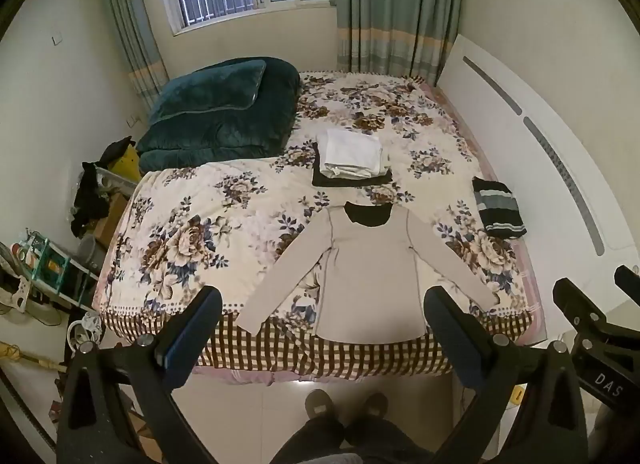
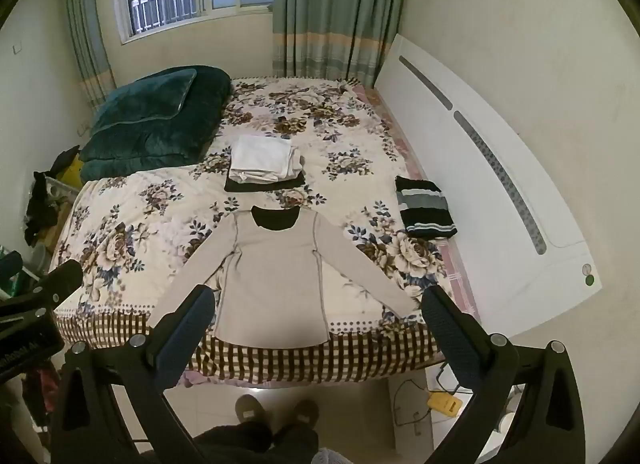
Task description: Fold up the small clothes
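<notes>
A beige long-sleeved top [image 1: 370,268] [image 2: 276,264] with a black neck lining lies flat on the floral bed cover, sleeves spread, hem at the near bed edge. My left gripper [image 1: 322,304] is open and empty, held above the near bed edge in front of the top. My right gripper [image 2: 318,302] is open and empty at about the same height. A folded stack [image 1: 352,160] [image 2: 264,164], white cloth on a dark one, lies beyond the top. A folded black striped garment [image 1: 498,208] [image 2: 426,208] lies at the right edge of the bed.
A dark green quilt and pillow [image 1: 224,112] [image 2: 156,116] fill the far left of the bed [image 1: 200,224]. A white headboard [image 1: 540,168] stands on the right. Cluttered shelves [image 1: 48,264] stand on the left floor. My feet [image 1: 344,408] stand before the bed.
</notes>
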Demonstrator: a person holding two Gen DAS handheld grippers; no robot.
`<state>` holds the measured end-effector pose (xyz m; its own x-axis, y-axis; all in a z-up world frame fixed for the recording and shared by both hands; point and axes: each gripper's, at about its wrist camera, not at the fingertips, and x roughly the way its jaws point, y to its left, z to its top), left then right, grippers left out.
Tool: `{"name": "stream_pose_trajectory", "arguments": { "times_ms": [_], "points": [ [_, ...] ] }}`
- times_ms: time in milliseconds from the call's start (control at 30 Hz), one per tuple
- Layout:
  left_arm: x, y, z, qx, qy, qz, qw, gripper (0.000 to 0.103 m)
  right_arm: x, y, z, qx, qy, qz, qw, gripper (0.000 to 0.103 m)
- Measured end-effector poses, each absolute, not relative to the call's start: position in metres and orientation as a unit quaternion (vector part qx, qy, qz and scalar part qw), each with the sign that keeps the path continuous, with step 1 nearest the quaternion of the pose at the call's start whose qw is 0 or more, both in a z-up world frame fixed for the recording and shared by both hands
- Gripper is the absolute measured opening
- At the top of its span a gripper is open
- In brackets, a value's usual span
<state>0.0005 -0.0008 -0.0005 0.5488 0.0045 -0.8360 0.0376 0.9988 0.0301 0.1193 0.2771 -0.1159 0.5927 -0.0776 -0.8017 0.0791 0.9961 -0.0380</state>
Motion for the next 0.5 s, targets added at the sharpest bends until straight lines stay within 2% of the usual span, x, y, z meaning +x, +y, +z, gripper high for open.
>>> {"name": "stream_pose_trajectory", "arguments": {
  "times_ms": [500],
  "points": [
    [0.0002, -0.001, -0.0005, 0.019, 0.472, -0.01, 0.881, 0.103, 0.1169, 0.2822, -0.1158, 0.002, 0.453, -0.039, 0.891, 0.103]
  ]
}}
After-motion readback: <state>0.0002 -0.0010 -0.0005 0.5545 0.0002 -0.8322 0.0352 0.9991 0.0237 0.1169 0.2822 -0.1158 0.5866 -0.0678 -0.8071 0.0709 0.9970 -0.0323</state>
